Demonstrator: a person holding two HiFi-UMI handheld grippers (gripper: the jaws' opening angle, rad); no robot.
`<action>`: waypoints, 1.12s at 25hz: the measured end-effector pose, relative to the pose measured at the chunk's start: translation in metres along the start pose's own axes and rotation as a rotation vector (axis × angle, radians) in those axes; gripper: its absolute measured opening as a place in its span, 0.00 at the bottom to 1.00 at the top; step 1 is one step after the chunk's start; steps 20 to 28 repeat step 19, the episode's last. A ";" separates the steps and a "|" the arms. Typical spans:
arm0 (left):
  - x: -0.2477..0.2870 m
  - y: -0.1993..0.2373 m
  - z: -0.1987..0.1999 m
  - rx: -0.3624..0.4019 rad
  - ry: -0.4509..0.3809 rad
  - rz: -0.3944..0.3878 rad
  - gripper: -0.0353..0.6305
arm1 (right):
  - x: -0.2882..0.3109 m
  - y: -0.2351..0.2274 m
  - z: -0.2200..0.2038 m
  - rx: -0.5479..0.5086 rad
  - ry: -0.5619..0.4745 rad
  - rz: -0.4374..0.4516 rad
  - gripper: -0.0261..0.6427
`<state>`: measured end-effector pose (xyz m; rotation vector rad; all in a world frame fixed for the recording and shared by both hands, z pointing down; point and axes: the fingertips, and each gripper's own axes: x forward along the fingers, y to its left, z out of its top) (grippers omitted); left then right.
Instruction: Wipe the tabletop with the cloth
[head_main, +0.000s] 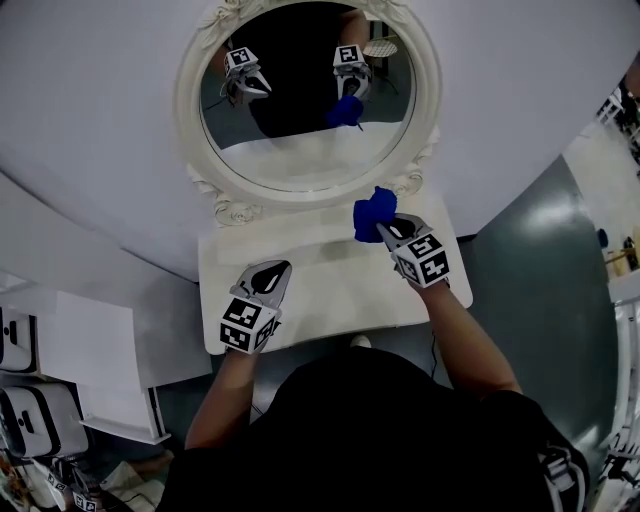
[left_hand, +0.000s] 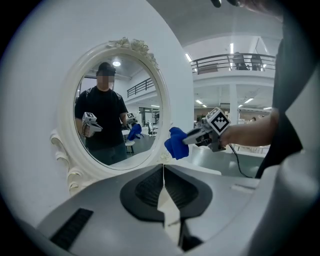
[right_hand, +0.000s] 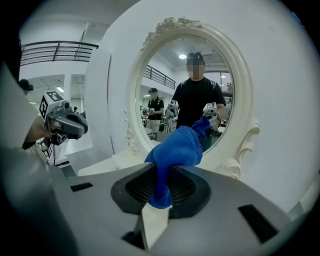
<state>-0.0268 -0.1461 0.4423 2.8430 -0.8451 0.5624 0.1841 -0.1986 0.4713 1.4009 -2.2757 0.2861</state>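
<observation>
We hold the right gripper (head_main: 388, 233) pinched on the blue cloth (head_main: 372, 213): in its own view a fold runs down between the jaws and the rest bunches just ahead of their tips. The left gripper (head_main: 272, 272) has its jaws pressed together with nothing between them. It hovers over the white tabletop (head_main: 330, 275), well to the left of the right gripper and a little behind it. Ahead of both tools stands the oval mirror (head_main: 300, 150) in its carved frame, and the cloth hangs close in front of the frame's lower right edge. From the left gripper's view the cloth looks raised above the tabletop rather than pressed on it, so we judge that the wiping stroke has not begun. Next we would lower the right gripper until the bunched cloth flattens on the surface, then draw it leftward and back toward us, keeping the jaws clamped, the tips off the mirror frame, and the left gripper out of the cloth's path
</observation>
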 end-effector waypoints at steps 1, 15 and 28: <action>-0.003 0.000 0.000 0.002 -0.003 -0.001 0.07 | -0.004 0.005 0.005 -0.004 -0.014 -0.002 0.11; -0.028 0.008 0.005 0.017 -0.031 -0.024 0.07 | -0.032 0.034 0.024 -0.001 -0.070 -0.049 0.11; -0.031 0.008 0.005 0.024 -0.032 -0.034 0.07 | -0.033 0.036 0.021 0.014 -0.067 -0.060 0.11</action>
